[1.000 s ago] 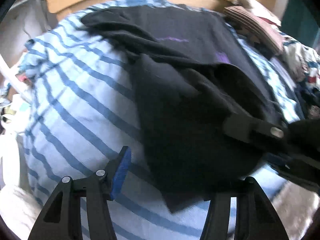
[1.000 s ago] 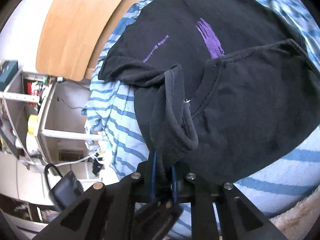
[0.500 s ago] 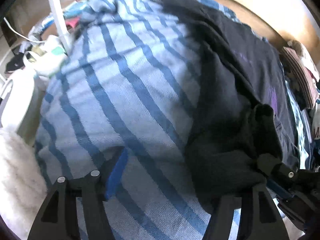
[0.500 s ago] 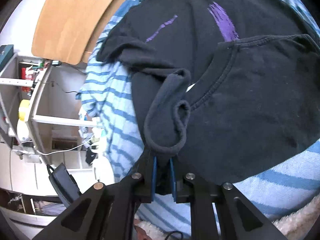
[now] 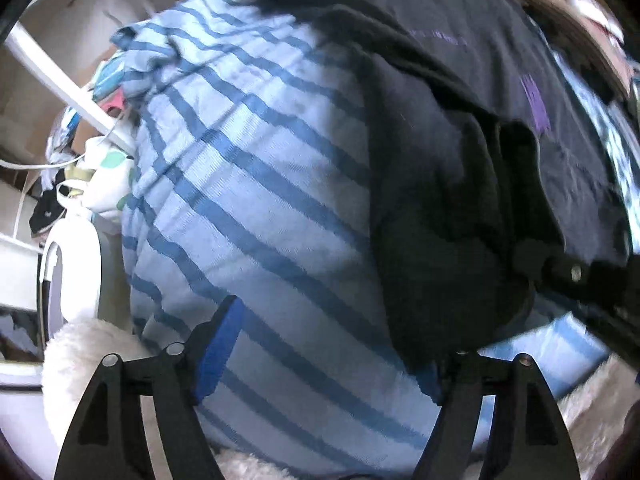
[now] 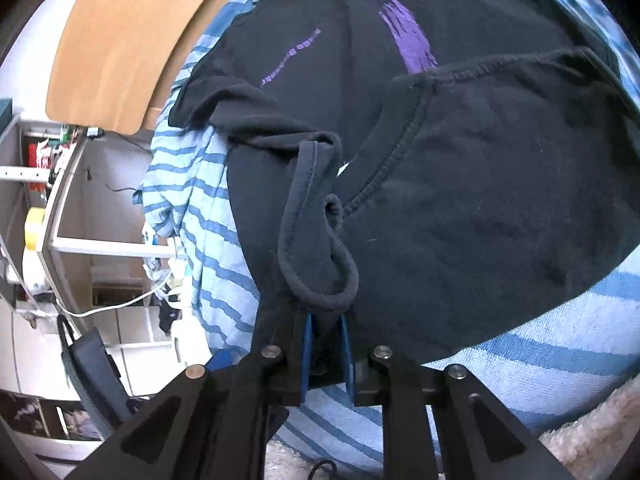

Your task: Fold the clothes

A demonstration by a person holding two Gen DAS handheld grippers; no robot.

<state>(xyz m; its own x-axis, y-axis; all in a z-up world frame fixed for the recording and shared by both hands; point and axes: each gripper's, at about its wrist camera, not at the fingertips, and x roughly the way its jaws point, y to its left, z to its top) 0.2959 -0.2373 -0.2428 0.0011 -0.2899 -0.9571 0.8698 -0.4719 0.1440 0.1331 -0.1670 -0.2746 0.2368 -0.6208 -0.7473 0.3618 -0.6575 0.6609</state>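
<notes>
In the left wrist view we see the black T-shirt (image 5: 460, 200) run out of frame at the top and right edges, and motion blur smears that whole corner. The shirt's hem hides the tip of the left gripper's (image 5: 324, 344) right finger. In the right wrist view the fabric bunched in the right gripper (image 6: 326, 344) covers its pad faces. The purple lettering (image 6: 290, 56) is too small to read. The shelf items (image 6: 36, 184) at left are indistinct.
</notes>
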